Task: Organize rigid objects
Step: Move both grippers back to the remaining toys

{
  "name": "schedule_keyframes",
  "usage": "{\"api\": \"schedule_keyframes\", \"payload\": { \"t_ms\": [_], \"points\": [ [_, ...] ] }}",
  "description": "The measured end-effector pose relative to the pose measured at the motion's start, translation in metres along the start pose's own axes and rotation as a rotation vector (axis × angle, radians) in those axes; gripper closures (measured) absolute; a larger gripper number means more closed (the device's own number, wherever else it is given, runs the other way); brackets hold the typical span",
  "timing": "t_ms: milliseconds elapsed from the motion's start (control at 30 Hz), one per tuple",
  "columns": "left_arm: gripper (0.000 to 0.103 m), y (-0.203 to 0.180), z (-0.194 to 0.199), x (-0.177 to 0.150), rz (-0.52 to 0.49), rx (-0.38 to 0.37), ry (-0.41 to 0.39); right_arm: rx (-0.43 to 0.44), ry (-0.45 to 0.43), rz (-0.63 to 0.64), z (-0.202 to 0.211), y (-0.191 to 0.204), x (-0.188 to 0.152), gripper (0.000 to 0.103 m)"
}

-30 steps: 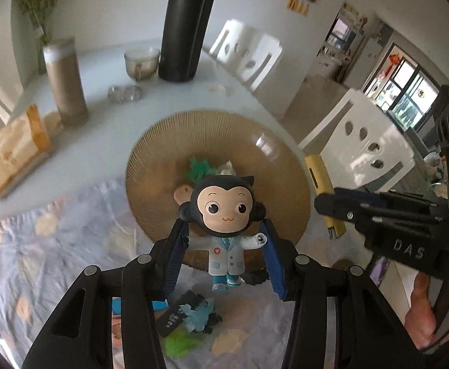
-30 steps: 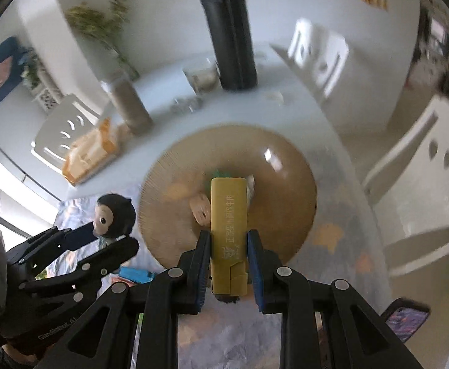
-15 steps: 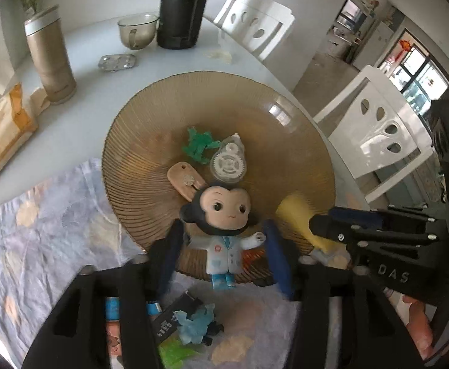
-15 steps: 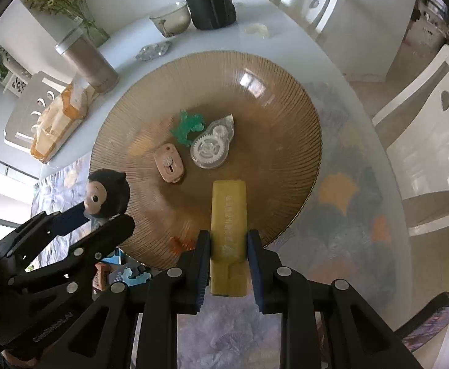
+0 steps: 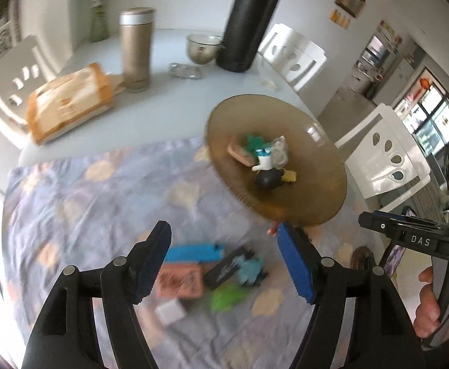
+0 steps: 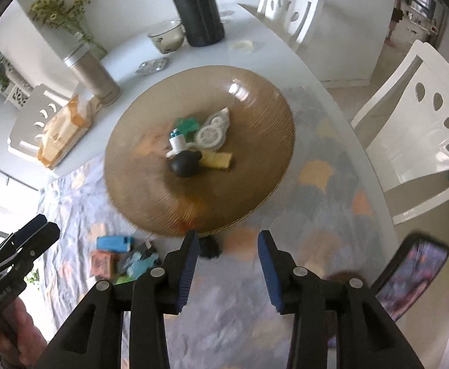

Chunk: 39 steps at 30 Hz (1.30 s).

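A brown ribbed plate (image 6: 255, 98) holds the monkey figure (image 6: 184, 161) lying down, the yellow block (image 6: 219, 160), a correction tape (image 6: 212, 132) and a green piece (image 6: 187, 124). The plate also shows in the left wrist view (image 5: 316, 209), with the figure (image 5: 265, 175) on it. My left gripper (image 5: 224, 240) is open and empty above a pile of small items: a blue block (image 5: 193, 252), a pink box (image 5: 179, 281), a green piece (image 5: 227, 296). My right gripper (image 6: 227, 243) is open and empty just before the plate's near rim.
A black flask (image 6: 198, 6), a glass bowl (image 6: 166, 35), a metal tumbler (image 6: 93, 73) and a bread bag (image 6: 63, 129) stand behind the plate. A phone (image 6: 408, 276) lies at the right table edge. White chairs ring the table. A flowered cloth (image 5: 86, 200) covers the near side.
Both grippers have opened and pulled back. The monkey figure and the yellow block now lie on the plate. The left gripper has swung left over the pile on the cloth.
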<state>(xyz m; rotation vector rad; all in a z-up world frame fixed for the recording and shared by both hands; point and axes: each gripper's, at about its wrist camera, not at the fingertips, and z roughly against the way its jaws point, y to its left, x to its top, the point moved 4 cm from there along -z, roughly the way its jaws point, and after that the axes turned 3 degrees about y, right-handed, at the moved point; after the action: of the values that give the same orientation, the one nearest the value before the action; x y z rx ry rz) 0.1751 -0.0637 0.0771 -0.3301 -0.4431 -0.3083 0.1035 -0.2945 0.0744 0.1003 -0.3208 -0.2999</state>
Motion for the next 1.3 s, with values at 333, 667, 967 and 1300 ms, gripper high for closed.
{"api": "schedule_keyframes", "payload": {
  "t_ms": [333,667,967,1300],
  "points": [
    [0.033,0.040,0.021,-0.063,0.071,0.026,0.040,0.073,0.013,0.078,0.004,0.064,-0.058,0.052],
    [0.033,0.050,0.008,-0.092,0.095,0.035,0.109,0.169,0.182,0.157,-0.036,0.109,-0.120,0.051],
    [0.033,0.053,-0.010,-0.094,0.123,0.028,0.146,0.171,0.215,0.090,-0.047,0.079,-0.112,0.051],
    [0.033,0.064,-0.063,-0.104,0.165,0.082,0.266,0.059,0.123,0.006,-0.063,0.001,-0.061,0.051]
  ]
}}
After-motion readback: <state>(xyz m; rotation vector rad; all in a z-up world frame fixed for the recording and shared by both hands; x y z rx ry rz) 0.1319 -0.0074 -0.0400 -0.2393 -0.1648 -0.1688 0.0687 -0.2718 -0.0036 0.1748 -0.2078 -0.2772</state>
